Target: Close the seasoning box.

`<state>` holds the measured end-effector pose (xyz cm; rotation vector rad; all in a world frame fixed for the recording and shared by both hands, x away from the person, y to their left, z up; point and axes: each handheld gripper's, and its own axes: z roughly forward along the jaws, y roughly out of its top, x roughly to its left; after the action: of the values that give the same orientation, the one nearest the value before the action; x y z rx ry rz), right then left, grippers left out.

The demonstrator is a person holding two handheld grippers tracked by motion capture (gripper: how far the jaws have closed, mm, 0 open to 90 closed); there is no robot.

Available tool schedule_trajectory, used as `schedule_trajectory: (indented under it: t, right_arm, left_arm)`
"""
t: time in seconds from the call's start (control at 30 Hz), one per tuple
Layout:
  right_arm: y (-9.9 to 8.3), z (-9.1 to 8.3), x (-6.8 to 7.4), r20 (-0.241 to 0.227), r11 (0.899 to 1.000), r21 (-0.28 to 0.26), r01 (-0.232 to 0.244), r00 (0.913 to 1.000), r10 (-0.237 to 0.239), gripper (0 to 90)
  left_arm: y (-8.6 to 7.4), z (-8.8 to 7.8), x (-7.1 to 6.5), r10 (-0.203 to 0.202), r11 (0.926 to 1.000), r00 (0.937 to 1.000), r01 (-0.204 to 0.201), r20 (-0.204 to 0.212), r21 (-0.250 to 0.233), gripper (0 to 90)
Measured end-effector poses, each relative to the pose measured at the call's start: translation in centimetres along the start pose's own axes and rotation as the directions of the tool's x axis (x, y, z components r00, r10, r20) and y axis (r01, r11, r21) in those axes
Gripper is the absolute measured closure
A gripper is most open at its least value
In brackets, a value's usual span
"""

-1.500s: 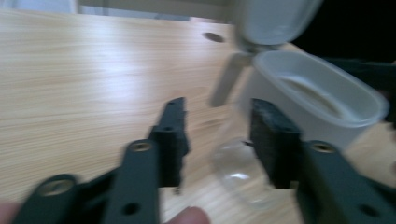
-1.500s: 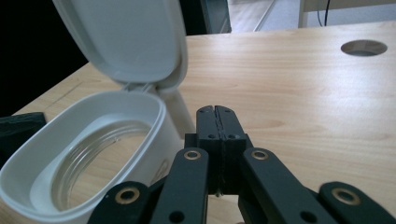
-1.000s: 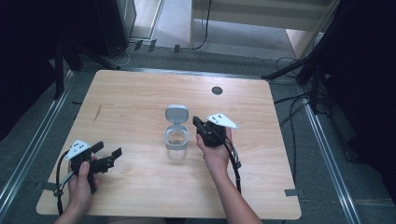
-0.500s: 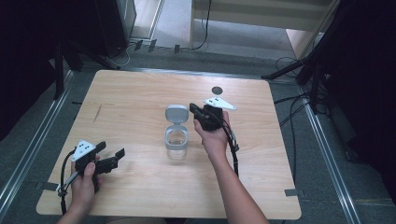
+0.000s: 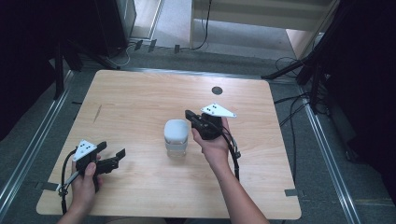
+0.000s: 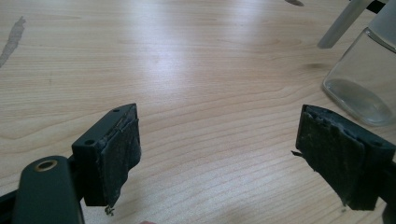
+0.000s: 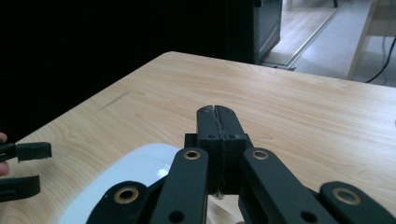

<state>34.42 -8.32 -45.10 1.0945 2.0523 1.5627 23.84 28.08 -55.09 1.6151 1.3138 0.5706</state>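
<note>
High view showed us a clear, square-sided plastic jar with a pale flip lid standing near the middle of the light wooden worktop, with the right tongs just beside its lid on the right and the left tongs well apart from it, low at the left. In the right gripper view we saw the right tongs' jaws pressed together with nothing between them, the white lid just under and to the left of them; in the left gripper view the left tongs' jaws stood wide apart over bare wood. We judged the main risk to be tipping: the jar looked light and empty, nothing steadied it, and a sideways nudge from the right tongs could slide it or knock it over. The jar stood upright, its long axis vertical, its lid facing up and lying flat over the mouth.
</note>
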Motion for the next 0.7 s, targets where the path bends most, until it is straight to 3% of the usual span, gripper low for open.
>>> schedule_trajectory:
  t: [0.1,0.23,0.27,0.3,0.33,0.37,0.43,0.57,0.7]
  right_arm:
    - [-0.1,-0.3,-0.3,0.017,1.0,-0.005,0.003,0.9999,-0.002,89.3]
    - [-0.2,-1.1,-1.4,0.075,1.0,-0.03,0.007,0.9972,-0.005,46.3]
    - [-0.2,-1.1,-1.4,0.075,1.0,-0.03,0.007,0.9972,-0.005,46.3]
    - [-0.2,-1.4,-2.0,0.102,1.0,-0.02,0.001,0.9947,0.001,29.6]
    - [-0.2,-1.5,-2.2,0.112,1.0,-0.018,-0.006,0.9937,0.008,23.3]
    - [-0.2,-1.5,-2.2,0.112,1.0,-0.018,-0.006,0.9937,0.008,23.3]
    - [-0.3,-1.9,-2.7,0.14,1.0,-0.015,-0.021,0.9899,0.023,14.6]
    - [-0.7,-2.9,-3.6,0.178,1.0,-0.013,-0.025,0.9837,0.027,14.0]
    - [-1.4,-4.0,-4.5,0.184,0.999,-0.012,-0.034,0.9823,0.036,14.1]
  left_arm:
    - [0.0,0.0,0.0,-0.001,1.0,1.0,0.001,0.001,-0.001,14.2]
    - [0.0,0.0,0.0,-0.003,1.0,1.0,0.003,0.001,-0.004,14.2]
    - [0.0,0.0,0.0,-0.004,1.0,1.0,0.004,0.001,-0.005,14.2]
    - [0.0,0.0,0.0,-0.004,1.0,1.0,0.004,0.001,-0.005,14.2]
    - [0.0,0.0,0.0,-0.004,1.0,1.0,0.005,0.002,-0.005,14.2]
    - [0.0,0.0,0.0,-0.005,1.0,1.0,0.005,0.003,-0.006,14.2]
    - [0.0,0.0,0.0,-0.007,1.0,1.0,0.007,0.003,-0.007,14.2]
    - [0.0,0.1,0.0,-0.004,1.0,1.0,0.004,0.002,-0.006,14.2]
    - [0.0,0.1,0.0,-0.002,1.0,1.0,0.002,0.003,-0.004,14.2]
